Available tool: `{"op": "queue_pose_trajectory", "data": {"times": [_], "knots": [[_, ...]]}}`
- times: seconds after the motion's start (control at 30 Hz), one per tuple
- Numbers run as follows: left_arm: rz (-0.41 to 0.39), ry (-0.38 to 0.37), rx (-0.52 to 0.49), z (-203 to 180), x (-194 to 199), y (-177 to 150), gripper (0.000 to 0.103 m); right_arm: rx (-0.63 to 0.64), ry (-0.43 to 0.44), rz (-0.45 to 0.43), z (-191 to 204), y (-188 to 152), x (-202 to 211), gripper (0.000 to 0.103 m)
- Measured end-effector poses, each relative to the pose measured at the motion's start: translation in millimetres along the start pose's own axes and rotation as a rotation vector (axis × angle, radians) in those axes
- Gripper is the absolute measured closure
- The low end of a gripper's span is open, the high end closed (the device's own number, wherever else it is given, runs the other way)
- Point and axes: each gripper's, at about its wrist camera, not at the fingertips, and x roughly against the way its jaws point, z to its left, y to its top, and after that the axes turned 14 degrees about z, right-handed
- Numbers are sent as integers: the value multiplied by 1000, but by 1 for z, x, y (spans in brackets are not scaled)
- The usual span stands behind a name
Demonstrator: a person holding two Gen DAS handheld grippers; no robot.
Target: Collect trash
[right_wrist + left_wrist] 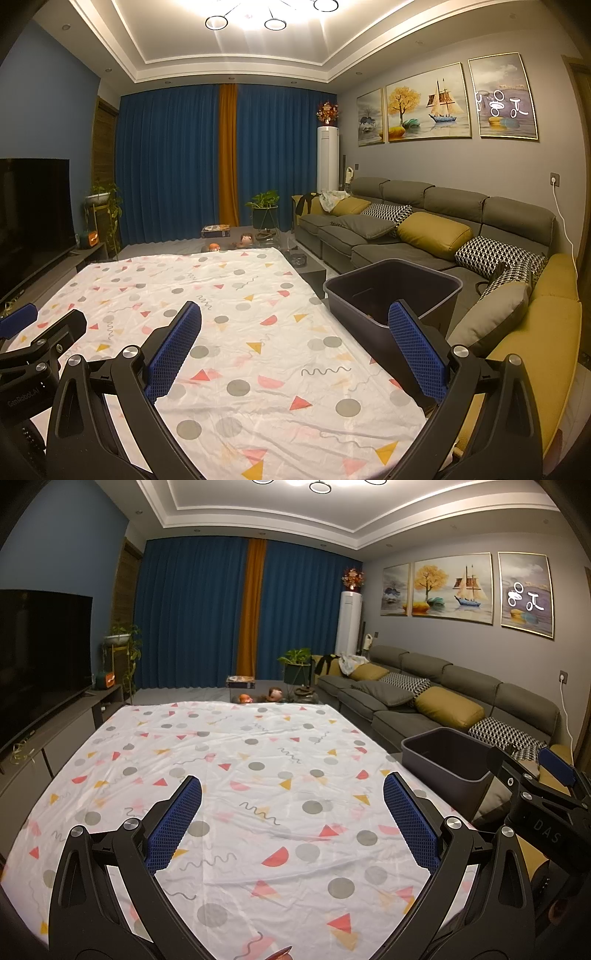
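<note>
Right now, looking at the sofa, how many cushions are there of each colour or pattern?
Mustard yellow cushions: 2
Black-and-white patterned cushions: 3
Grey cushions: 2
Total: 7

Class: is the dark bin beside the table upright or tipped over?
Upright: the bin stands with its open rim facing up, its walls rising beside the table's edge.
</note>
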Motion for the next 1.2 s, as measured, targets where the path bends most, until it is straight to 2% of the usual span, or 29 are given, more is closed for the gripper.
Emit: {"op": "queue_pose_trajectory", "data": {"times": [1.2], "knots": [[-5, -3, -3, -1, 4, 1, 6, -5, 0, -6, 5, -2, 2, 6]]}}
